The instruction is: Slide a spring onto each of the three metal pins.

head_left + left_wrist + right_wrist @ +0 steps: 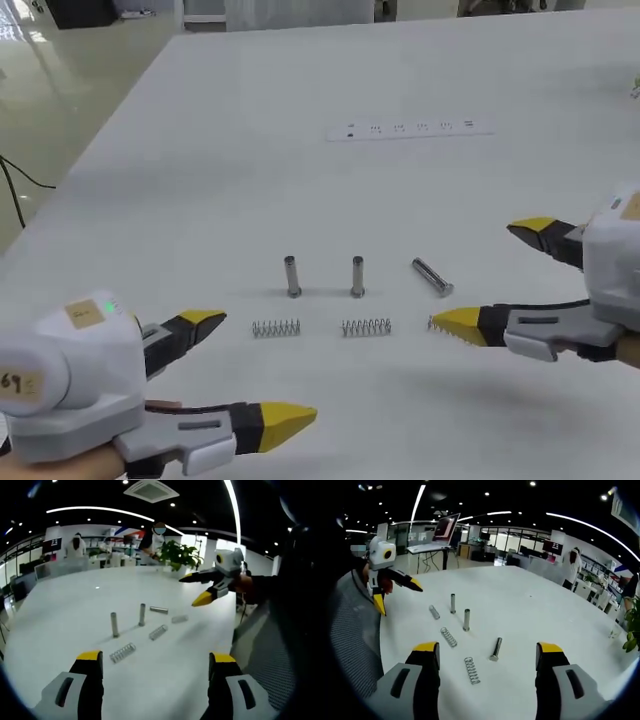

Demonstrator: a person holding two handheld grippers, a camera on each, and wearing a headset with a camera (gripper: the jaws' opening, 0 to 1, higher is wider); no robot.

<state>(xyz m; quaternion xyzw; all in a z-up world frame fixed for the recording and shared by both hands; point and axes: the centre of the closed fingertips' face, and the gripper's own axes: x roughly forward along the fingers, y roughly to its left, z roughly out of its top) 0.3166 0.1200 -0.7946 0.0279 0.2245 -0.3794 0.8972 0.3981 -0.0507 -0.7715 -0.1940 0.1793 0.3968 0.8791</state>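
Two metal pins point(292, 277) point(357, 277) stand upright on the white table point(300, 180), and a third pin point(432, 277) lies on its side to their right. In front of them lie two springs point(276, 328) point(366, 327); a third spring point(434, 322) peeks out by a right fingertip. My left gripper point(248, 368) is open, near and left of the springs. My right gripper point(492, 275) is open beside the lying pin. From the left gripper view point(156, 657) I see a spring point(122, 652) closest. The right gripper view point(488, 648) has the lying pin point(495, 649) and a spring point(471, 670) closest.
A white power strip point(408, 129) lies flat farther back on the table. The table's left edge point(110, 130) drops to the floor. A laptop on a stand point(440, 535) and a potted plant point(180, 555) are beyond the table.
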